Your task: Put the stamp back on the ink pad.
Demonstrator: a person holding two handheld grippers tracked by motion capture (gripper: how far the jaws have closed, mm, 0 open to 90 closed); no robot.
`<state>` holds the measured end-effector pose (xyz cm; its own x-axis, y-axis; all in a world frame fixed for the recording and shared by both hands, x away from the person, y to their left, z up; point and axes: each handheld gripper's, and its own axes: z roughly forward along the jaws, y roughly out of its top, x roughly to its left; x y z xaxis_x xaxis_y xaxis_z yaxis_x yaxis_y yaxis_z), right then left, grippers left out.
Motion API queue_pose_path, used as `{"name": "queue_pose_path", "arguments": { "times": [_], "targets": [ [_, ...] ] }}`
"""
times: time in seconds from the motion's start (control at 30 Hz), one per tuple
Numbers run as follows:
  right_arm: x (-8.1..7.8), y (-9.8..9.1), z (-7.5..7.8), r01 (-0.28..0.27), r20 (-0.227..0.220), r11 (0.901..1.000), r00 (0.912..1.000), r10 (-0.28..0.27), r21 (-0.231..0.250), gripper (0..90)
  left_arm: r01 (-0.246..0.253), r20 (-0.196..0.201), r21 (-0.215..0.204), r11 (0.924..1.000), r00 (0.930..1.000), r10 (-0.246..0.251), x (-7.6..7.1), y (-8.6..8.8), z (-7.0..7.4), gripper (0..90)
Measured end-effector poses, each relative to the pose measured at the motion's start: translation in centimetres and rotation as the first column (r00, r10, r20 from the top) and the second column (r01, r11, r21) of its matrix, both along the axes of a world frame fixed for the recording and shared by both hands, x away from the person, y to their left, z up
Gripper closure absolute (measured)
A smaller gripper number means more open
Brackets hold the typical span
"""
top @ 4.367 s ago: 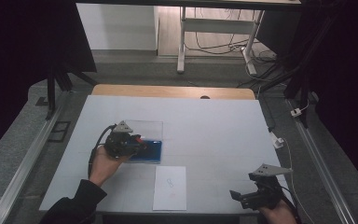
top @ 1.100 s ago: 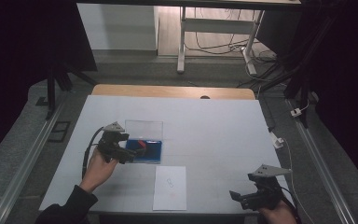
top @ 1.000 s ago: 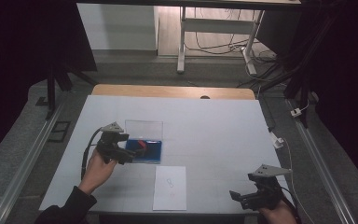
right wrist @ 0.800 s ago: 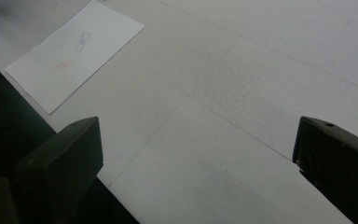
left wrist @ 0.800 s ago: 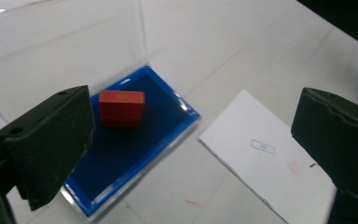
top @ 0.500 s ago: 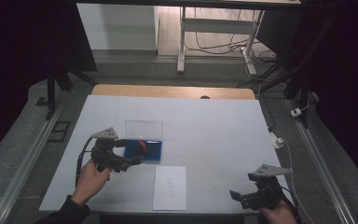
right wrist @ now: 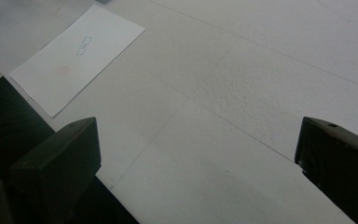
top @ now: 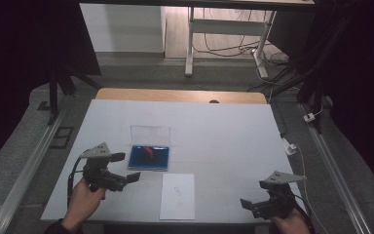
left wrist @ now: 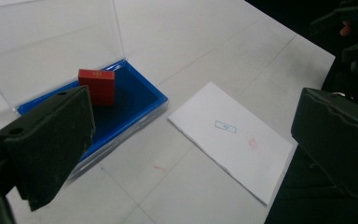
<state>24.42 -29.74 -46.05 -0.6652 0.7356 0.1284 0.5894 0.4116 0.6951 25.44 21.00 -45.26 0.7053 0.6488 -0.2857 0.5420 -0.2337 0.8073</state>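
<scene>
On the white table (top: 224, 126), a shallow blue tray (top: 149, 157) with a clear lid (top: 150, 134) standing upright along its far edge sits a little left of centre. Inside it stands a small red block (top: 148, 151), the thing nearest the left gripper (top: 121, 167). In the high view the block is only a thin red streak, running from about 11 o'clock to 5 o'clock. The left gripper view makes it out far better: a red rectangular block (left wrist: 96, 87) standing upright on the tray's blue floor (left wrist: 130, 100), close to the lid (left wrist: 51, 42), its broad face turned toward the camera and a small gold mark near its top edge.

The left gripper lies at about 8 o'clock of the tray, just beside its near-left corner, held off it; its jaws are spread wide with nothing between them.

A white sheet of paper (top: 177, 196) lies at 5 o'clock of the tray, near the table's front edge, long axis running 12 to 6. The gripper views show its small blue-outlined box (left wrist: 225, 126) and a faint reddish smudge (left wrist: 253, 143).

The right gripper (top: 265, 197) is at the table's near-right corner, well apart from the tray, jaws wide apart over bare table (right wrist: 242, 93).
</scene>
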Motion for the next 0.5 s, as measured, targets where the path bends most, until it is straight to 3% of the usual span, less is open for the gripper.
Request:
{"name": "queue_pose_path", "arguments": {
  "times": [0.5],
  "targets": [
    [0.0,0.1,0.0,0.001,-0.001,1.0000,1.0000,-0.001,-0.004,0.7,-0.070,0.007,0.016,0.9974,0.9975,0.070,-3.2,2.4,-0.3,0.0]
  ]
}}
